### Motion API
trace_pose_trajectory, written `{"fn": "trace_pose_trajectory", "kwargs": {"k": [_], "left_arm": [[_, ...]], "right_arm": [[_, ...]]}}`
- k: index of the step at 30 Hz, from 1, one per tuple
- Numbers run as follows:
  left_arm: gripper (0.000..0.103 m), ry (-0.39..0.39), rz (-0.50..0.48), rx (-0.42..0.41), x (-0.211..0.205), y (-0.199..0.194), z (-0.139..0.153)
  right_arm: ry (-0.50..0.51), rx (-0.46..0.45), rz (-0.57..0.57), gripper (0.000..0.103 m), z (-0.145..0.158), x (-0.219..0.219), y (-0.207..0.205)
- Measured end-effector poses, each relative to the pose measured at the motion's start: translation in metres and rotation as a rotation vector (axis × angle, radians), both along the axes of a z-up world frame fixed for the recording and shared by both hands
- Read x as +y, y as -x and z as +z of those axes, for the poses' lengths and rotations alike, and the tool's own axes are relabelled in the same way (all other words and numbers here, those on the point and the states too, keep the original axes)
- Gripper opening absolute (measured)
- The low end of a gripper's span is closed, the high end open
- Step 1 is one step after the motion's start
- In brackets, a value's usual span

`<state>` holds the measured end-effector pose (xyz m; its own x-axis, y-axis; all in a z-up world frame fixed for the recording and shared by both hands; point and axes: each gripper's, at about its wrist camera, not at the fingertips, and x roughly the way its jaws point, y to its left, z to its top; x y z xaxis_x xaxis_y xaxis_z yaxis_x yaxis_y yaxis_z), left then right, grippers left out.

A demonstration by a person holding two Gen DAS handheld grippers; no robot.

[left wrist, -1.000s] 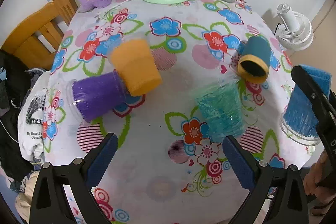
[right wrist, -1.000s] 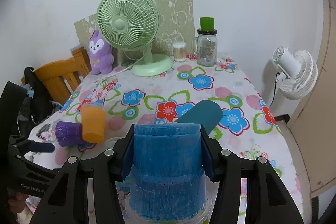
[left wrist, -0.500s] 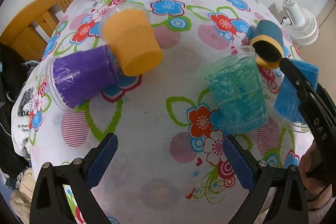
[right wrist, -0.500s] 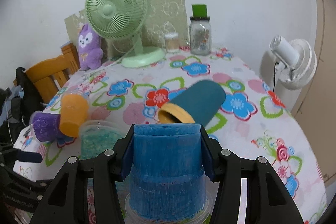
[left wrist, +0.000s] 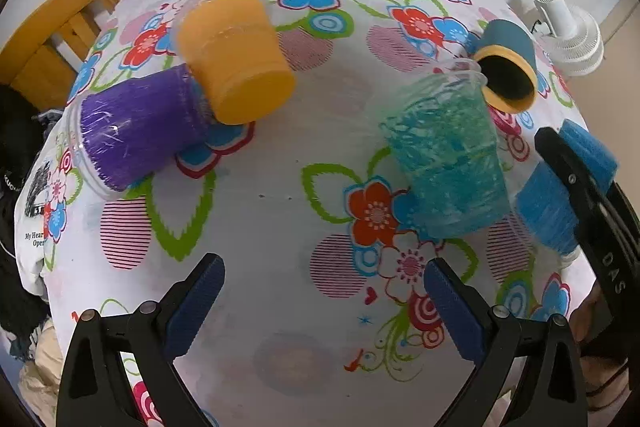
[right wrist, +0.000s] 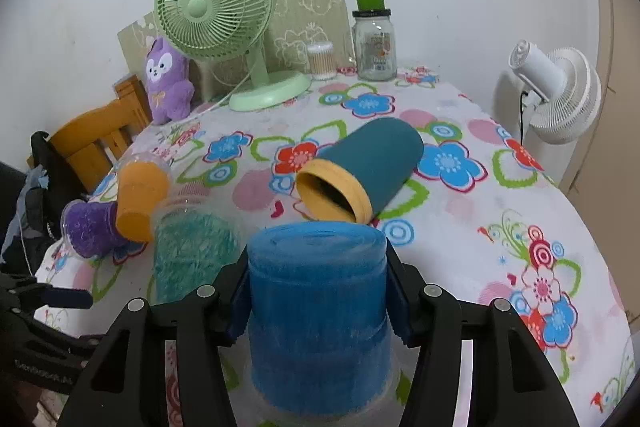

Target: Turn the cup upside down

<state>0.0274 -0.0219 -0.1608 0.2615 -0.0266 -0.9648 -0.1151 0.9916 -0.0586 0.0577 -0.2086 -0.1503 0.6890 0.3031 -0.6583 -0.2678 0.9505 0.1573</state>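
Blue cup (right wrist: 318, 311), sitting rim-down near the worktop's (left wrist: 280, 187) front right edge, is being clamped mid-wall by the right gripper (right wrist: 316, 301); thin plastic likely light, crushable; left gripper (left wrist: 320, 301) is hanging apart, empty.

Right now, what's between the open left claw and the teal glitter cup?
Nothing but bare flowered tablecloth. In the left wrist view the left claw hangs open short of the clear teal glitter plastic cup, its right pad nearest the cup.
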Motion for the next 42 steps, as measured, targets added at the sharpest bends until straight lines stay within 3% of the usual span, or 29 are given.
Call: {"fn": "trace_pose_trajectory", "kwargs": {"k": [4,5,11,15,31,42], "left_arm": [[0.101,0.003,-0.017,0.016,-0.005,-0.001,-0.001],[0.101,0.004,-0.019,0.020,-0.006,-0.001,-0.001],[0.101,-0.006,-0.022,0.043,-0.007,-0.001,-0.003],[0.101,-0.017,-0.016,0.028,-0.007,0.001,0.004],[0.101,-0.031,-0.055,0.127,-0.019,0.006,0.022],[0.101,-0.015,-0.042,0.103,-0.006,0.019,0.061]], "right_arm": [[-0.001,0.053,-0.002,0.065,-0.001,-0.002,0.002],[-0.003,0.066,-0.002,0.072,-0.002,-0.002,0.002],[0.013,0.138,0.002,0.091,-0.005,-0.002,0.003],[0.028,0.193,0.004,0.092,-0.006,-0.002,0.002],[0.112,0.331,0.069,0.097,0.016,0.003,0.009],[0.162,0.333,0.098,0.097,0.056,0.010,0.017]]}}
